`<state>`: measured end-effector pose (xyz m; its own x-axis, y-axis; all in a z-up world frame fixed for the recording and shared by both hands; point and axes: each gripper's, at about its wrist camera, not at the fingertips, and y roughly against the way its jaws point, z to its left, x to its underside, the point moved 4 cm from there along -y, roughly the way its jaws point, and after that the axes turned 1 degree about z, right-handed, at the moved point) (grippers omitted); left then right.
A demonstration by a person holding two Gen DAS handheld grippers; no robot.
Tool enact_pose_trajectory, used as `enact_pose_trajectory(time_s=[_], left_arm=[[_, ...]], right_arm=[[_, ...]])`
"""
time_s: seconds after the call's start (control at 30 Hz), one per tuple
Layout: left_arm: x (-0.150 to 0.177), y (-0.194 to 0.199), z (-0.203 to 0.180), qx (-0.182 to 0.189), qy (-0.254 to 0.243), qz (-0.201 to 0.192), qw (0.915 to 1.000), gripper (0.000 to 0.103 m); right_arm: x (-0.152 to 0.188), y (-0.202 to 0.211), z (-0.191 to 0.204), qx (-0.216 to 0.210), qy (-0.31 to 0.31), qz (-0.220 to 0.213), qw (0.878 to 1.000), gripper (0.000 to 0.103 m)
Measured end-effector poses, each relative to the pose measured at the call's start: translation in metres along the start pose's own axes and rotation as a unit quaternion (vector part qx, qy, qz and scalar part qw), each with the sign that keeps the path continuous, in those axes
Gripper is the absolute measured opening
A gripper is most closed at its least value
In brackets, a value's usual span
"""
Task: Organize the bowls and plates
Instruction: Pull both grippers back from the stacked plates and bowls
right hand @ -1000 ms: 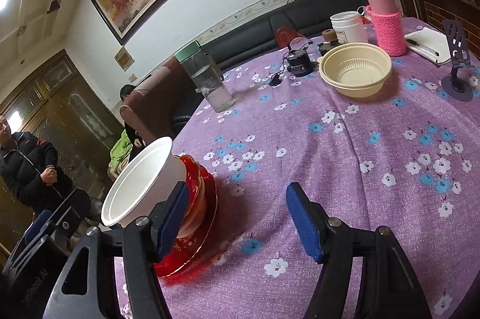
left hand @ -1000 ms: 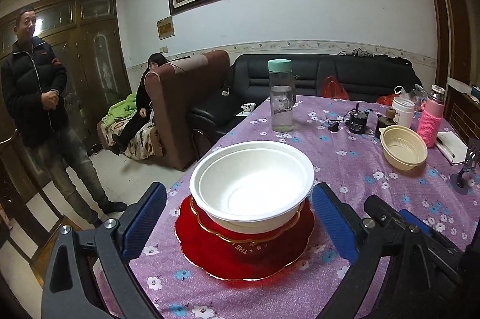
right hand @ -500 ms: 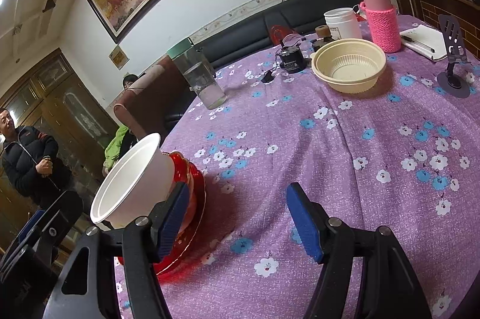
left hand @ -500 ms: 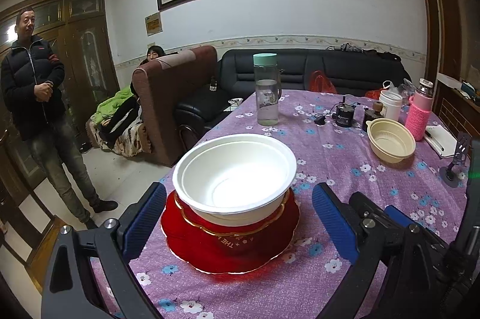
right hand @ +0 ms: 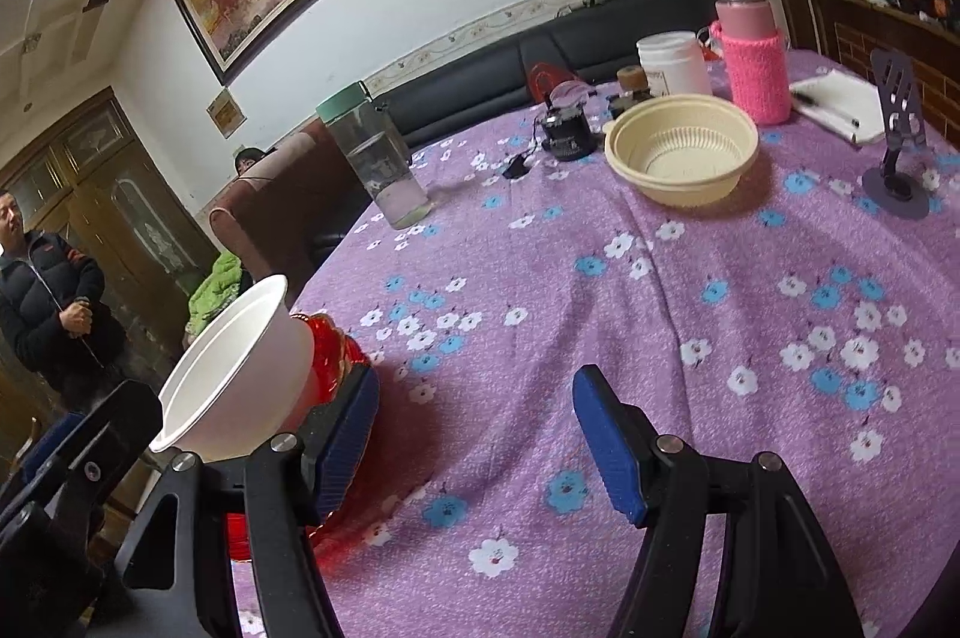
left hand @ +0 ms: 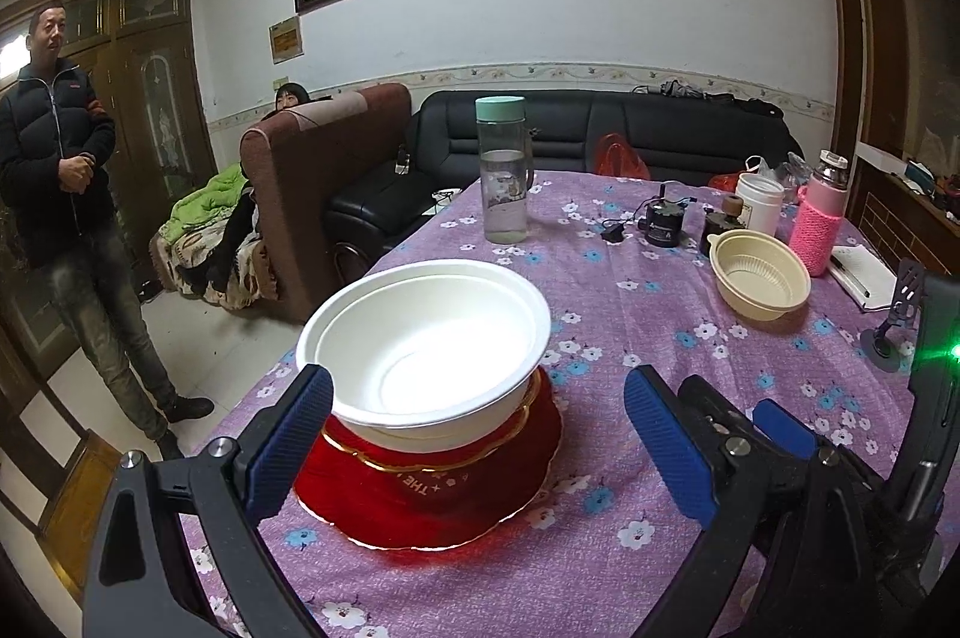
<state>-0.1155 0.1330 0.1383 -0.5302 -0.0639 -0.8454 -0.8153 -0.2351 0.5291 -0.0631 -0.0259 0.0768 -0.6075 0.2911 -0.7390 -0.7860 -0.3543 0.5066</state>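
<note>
Bowls are found in two places on the worktop [left hand: 630, 314]: a white bowl [left hand: 426, 350] is stacked on a red plate [left hand: 432, 494] near the front-left edge, and a beige bowl [right hand: 681, 152] is set well apart, toward the far right beside a pink-sleeved bottle [right hand: 753, 59]. The left tongs [left hand: 477, 449] are held wide open with nothing gripped, and the white bowl and plate are framed directly ahead between the two blue pads. The right tongs [right hand: 474, 452] are likewise spread and empty; the stack lies just beside their left pad, while the beige bowl lies ahead and slightly right. The right tongs are judged the nearer for fetching the beige bowl. Being round, it offers no long axis, so its rim could be pinched from the near side.
</note>
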Motion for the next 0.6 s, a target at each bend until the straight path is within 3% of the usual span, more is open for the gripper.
enact_pose_trajectory(time_s=[0.27,0.6], left_arm=[[-0.009,-0.002,-0.010,0.007,-0.012,-0.011,0.9998,0.098],[-0.021,-0.006,-0.022,-0.009,-0.027,-0.024,0.9993,0.098]], right_arm=[[-0.012,0.000,0.001,0.011,0.030,-0.011,0.999,0.074],[-0.052,0.022,-0.028,0.052,0.047,-0.043,0.997,0.075]])
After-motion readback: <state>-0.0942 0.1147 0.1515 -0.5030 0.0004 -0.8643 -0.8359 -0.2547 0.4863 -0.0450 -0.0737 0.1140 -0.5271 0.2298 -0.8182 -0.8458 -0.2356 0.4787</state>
